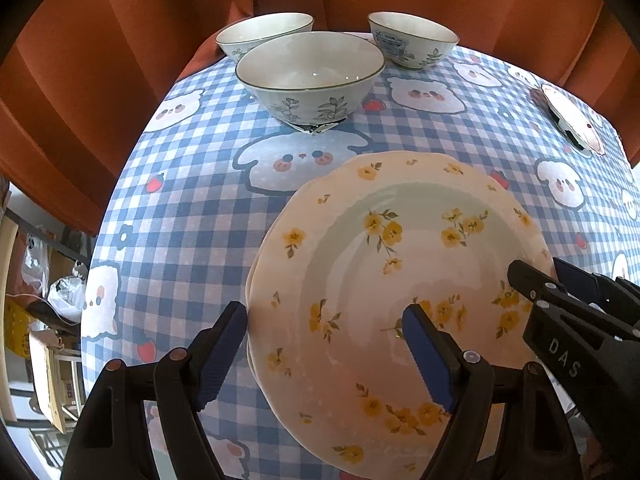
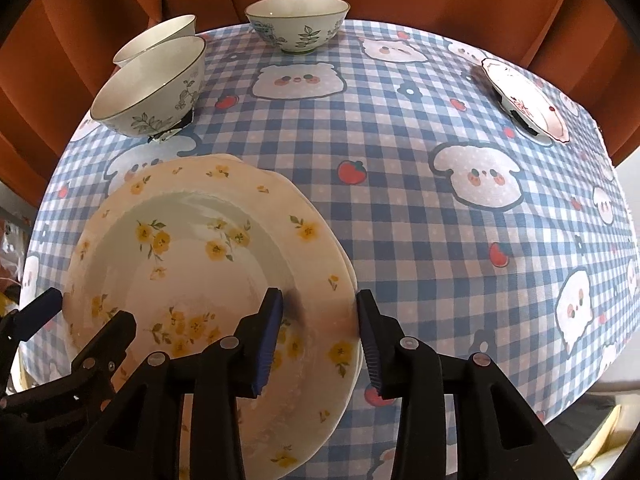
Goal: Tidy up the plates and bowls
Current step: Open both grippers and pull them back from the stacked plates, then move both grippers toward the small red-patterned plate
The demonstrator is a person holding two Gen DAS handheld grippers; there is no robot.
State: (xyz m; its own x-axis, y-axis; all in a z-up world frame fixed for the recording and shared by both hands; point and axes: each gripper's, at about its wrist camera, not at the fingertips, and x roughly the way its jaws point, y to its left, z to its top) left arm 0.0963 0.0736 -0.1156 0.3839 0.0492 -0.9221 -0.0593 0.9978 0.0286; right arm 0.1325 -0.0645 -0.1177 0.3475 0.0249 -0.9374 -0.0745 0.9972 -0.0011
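A cream plate with yellow flowers (image 1: 380,264) lies on top of another plate on the checked tablecloth; it also shows in the right wrist view (image 2: 192,256). My left gripper (image 1: 326,346) is open, its fingers astride the stack's left rim. My right gripper (image 2: 320,340) is open, its fingers astride the right rim; it shows in the left wrist view (image 1: 538,276). Three white bowls with leaf prints stand at the far edge: a near one (image 1: 310,76), one behind it (image 1: 264,34) and one to the right (image 1: 412,40). A pink-patterned plate (image 2: 524,100) lies at the far right.
The round table (image 2: 420,208) has a blue checked cloth with cartoon animals. Orange curtains (image 1: 120,60) hang behind it. Boxes and clutter (image 1: 44,320) sit on the floor at the left.
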